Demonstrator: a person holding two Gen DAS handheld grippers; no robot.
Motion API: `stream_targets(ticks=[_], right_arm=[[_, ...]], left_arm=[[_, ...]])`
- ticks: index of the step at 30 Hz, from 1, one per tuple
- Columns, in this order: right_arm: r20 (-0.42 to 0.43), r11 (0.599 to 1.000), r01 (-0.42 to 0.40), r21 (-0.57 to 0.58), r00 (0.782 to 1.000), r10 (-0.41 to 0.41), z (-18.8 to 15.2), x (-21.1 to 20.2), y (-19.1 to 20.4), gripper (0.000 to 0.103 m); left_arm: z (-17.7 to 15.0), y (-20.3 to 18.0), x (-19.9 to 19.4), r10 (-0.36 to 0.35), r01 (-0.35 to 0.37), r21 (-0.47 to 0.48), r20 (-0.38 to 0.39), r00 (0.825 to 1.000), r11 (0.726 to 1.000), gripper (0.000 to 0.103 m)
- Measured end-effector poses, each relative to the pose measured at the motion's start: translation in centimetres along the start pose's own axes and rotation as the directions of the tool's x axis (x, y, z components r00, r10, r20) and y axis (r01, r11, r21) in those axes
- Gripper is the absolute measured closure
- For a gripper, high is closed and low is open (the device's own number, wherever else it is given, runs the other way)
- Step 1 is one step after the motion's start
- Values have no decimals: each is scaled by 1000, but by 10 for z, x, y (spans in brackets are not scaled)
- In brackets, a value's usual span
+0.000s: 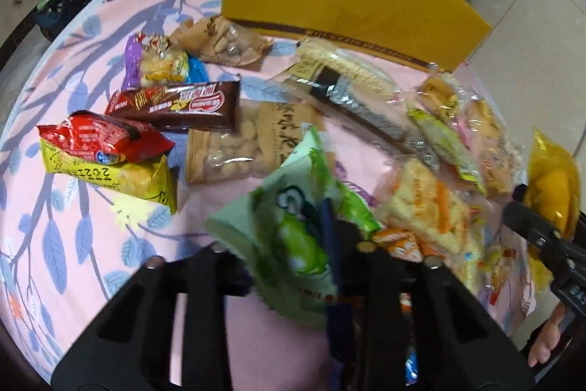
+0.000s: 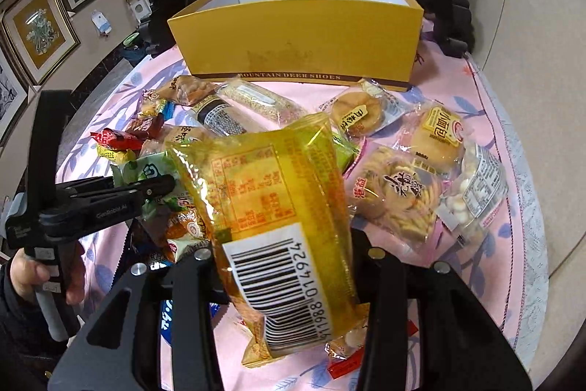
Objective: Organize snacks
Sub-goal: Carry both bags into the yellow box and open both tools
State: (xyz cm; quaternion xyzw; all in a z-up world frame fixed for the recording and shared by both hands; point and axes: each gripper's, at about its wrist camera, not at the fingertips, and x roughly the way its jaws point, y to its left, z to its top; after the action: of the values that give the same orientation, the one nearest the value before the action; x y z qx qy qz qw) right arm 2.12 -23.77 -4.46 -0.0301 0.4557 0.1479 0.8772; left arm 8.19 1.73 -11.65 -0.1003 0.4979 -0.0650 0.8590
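The task looks barely begun; the open yellow cardboard shoe box straight ahead of the right gripper shows only bare white inner walls at the part in view, though its floor is hidden, so I cannot tell whether anything lies inside; nearly all the snacks lie scattered on the pink leaf-patterned bench between the grippers and the box. The right gripper is closed on a translucent yellow snack packet with a barcode label, held lifted above the pile and pointing towards the box; the left gripper clamps a pale green plastic snack packet, raised off the cloth and blurred. Ahead and left of the left gripper lie a dark brown wafer bar wrapper, a red crinkled packet on a yellow one, and a clear bag of peanuts; right of the right gripper sit round buns and biscuits in clear wrappers. Both handles are held low and near the bench edge, gripped by the person's hands.
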Motion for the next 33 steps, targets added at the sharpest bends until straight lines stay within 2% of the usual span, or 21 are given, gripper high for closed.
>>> stream_targets(ticks=[2, 5, 11, 13, 19, 24, 29, 33], right_arm=[[8, 1000, 9, -2, 1000, -9, 0, -1, 1, 60], [12, 1000, 17, 3, 1000, -17, 1, -1, 1, 60], [23, 1000, 17, 27, 1000, -17, -1, -6, 3, 60], [33, 999, 19, 27, 999, -20, -1, -10, 3, 60], [40, 999, 25, 40, 999, -27, 1, -10, 1, 60], [49, 999, 33, 41, 998, -35, 8, -9, 4, 60], [49, 999, 34, 29, 998, -36, 16, -9, 9, 60], [58, 1000, 30, 6, 998, -30, 50, -13, 11, 60]], left_arm=[[-4, -6, -14, -10, 10, 19, 28, 1000, 1000, 87], [-10, -10, -28, -25, 23, 38, 45, 999, 999, 89], [-19, -16, -47, -58, 55, 46, 69, 996, 997, 92], [-19, -21, -63, -55, 47, 69, 113, 992, 996, 92], [-12, -25, -74, -48, 34, 91, 151, 987, 995, 93], [-1, -34, -93, -49, 22, 128, 207, 977, 991, 93], [15, -38, -98, -47, 15, 140, 228, 973, 990, 93], [41, -44, -103, -47, 8, 154, 249, 967, 988, 93]])
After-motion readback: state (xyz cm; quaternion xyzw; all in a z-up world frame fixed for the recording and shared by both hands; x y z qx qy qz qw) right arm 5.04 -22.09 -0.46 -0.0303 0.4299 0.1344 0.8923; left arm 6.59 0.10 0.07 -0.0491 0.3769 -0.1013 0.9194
